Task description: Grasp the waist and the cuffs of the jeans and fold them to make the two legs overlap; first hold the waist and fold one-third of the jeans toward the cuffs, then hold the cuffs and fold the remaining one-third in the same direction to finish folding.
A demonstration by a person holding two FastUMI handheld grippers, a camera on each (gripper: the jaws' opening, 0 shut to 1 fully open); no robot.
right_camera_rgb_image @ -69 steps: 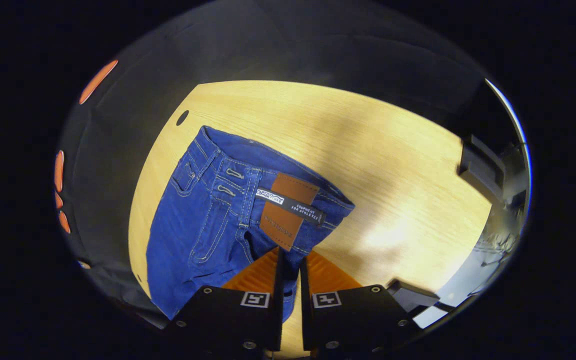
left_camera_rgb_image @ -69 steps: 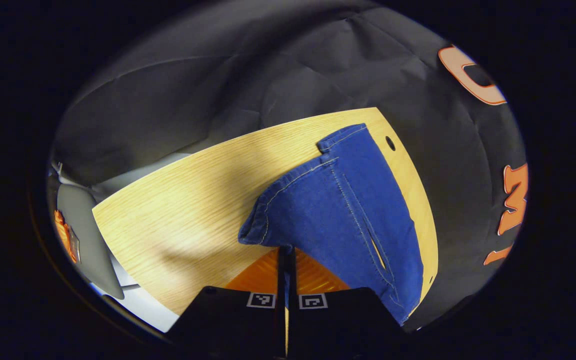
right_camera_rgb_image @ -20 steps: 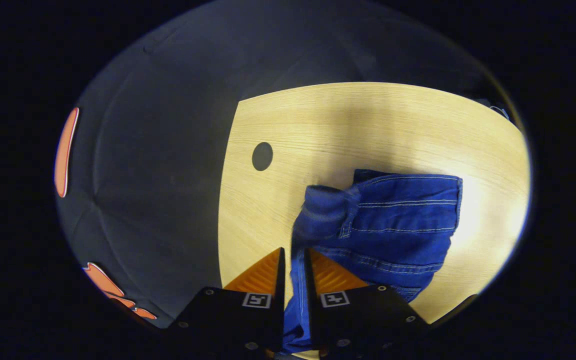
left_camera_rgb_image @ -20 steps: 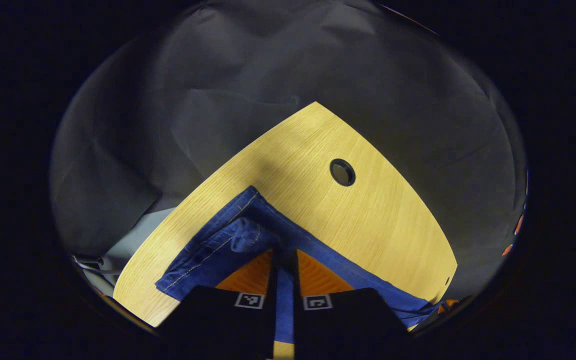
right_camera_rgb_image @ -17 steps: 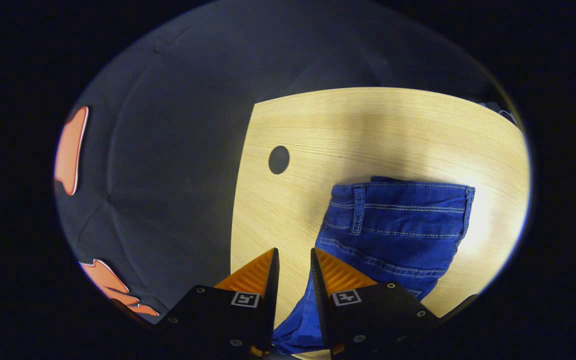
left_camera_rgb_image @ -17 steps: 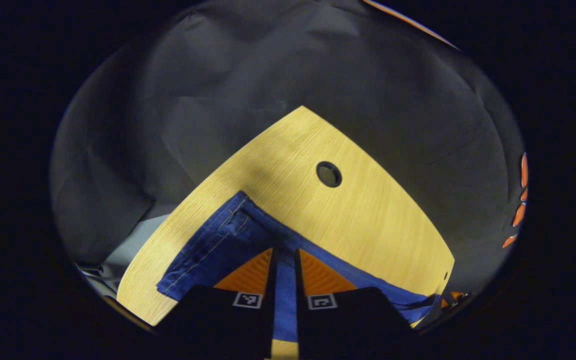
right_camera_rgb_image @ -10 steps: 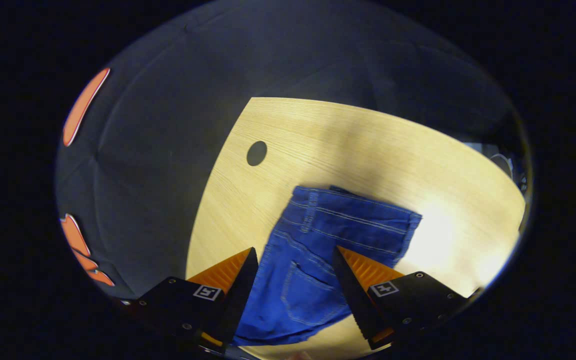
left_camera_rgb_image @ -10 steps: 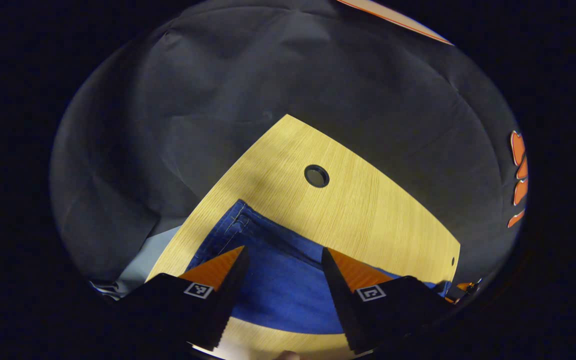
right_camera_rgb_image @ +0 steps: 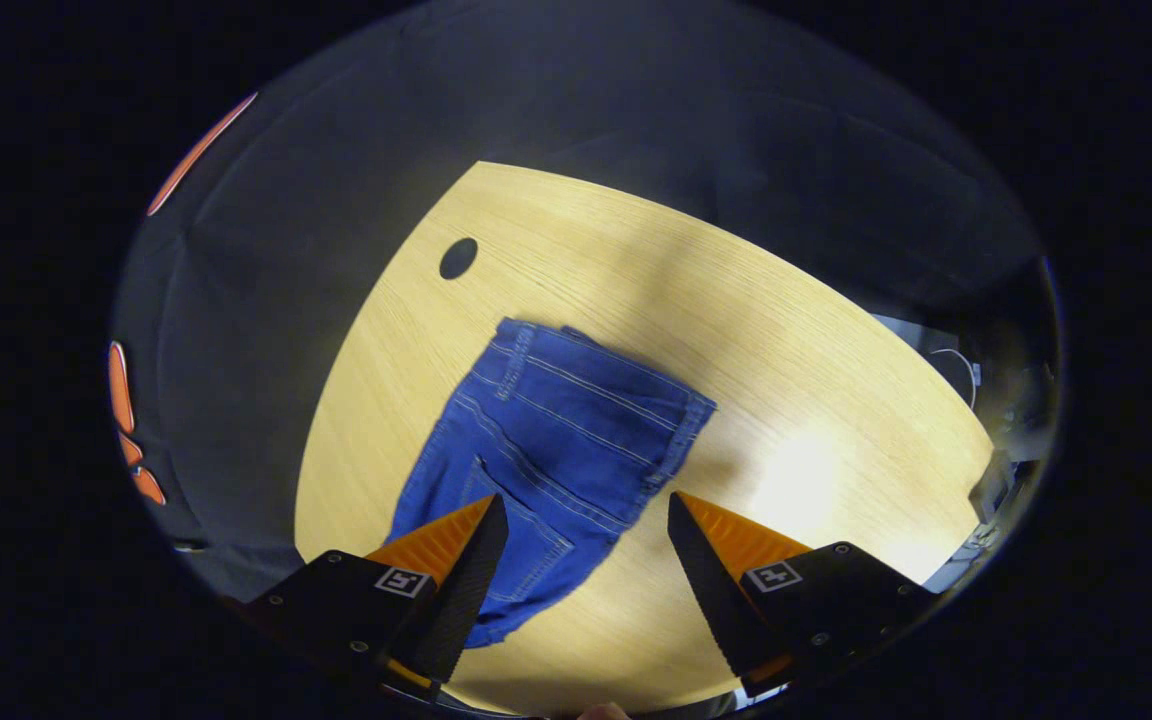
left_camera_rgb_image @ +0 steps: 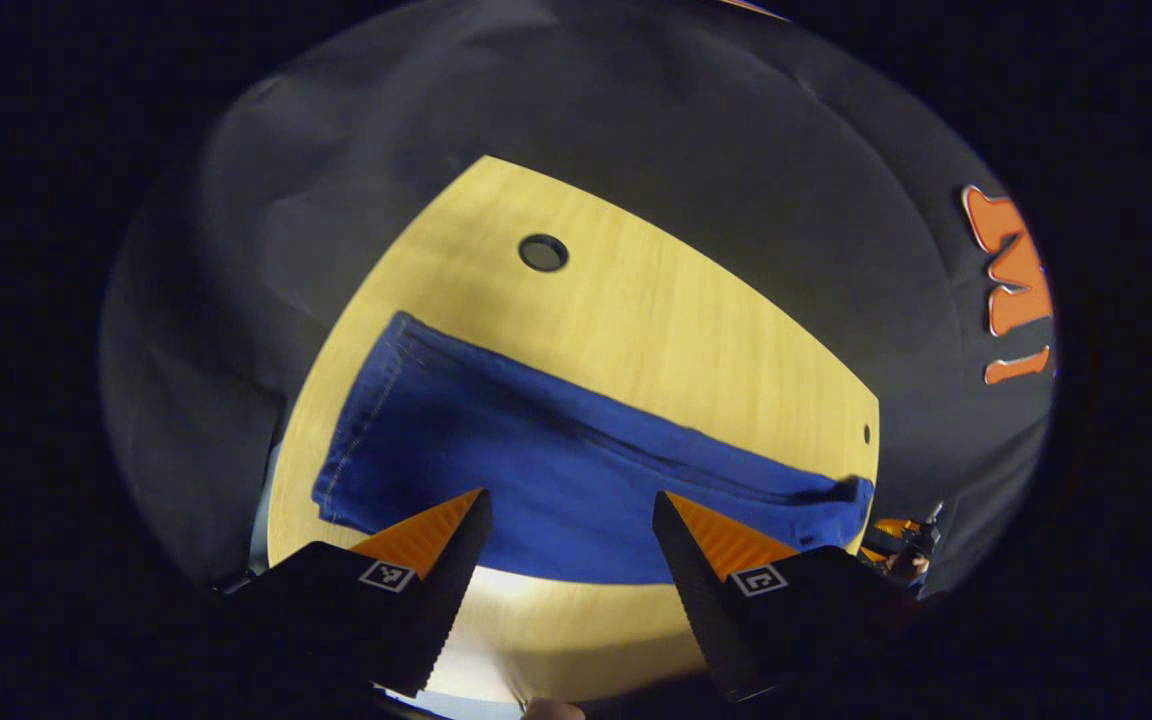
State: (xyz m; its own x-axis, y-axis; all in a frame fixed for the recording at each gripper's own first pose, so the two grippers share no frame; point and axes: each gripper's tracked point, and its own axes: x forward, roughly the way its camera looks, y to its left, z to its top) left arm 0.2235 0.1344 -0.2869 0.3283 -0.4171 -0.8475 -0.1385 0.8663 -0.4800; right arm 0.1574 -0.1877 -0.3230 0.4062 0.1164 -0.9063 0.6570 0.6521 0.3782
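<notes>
Blue jeans [left_camera_rgb_image: 546,450] lie flat on the wooden table [left_camera_rgb_image: 656,330], folded lengthwise with one leg over the other. In the left gripper view the cuff end [left_camera_rgb_image: 361,430] is at the left and the legs run off to the right. In the right gripper view the jeans [right_camera_rgb_image: 556,440] show their waistband [right_camera_rgb_image: 596,370] and a back pocket [right_camera_rgb_image: 516,535]. My left gripper [left_camera_rgb_image: 566,520] hangs open above the legs' near edge, holding nothing. My right gripper [right_camera_rgb_image: 584,522] is open above the waist end, also holding nothing. The other gripper [left_camera_rgb_image: 901,545] shows small at the far right of the left gripper view.
The table [right_camera_rgb_image: 786,400] has a round cable hole [left_camera_rgb_image: 543,252] beyond the jeans, seen too in the right gripper view as a hole [right_camera_rgb_image: 458,258]. Black cloth walls stand behind the table. Bare wood lies to the right of the waist. Cables and gear [right_camera_rgb_image: 986,480] sit past the table's right edge.
Both grippers held the jeans shut a second ago, then opened and let go. Since half a second ago both have drawn back and up, so more of the flat jeans shows.
</notes>
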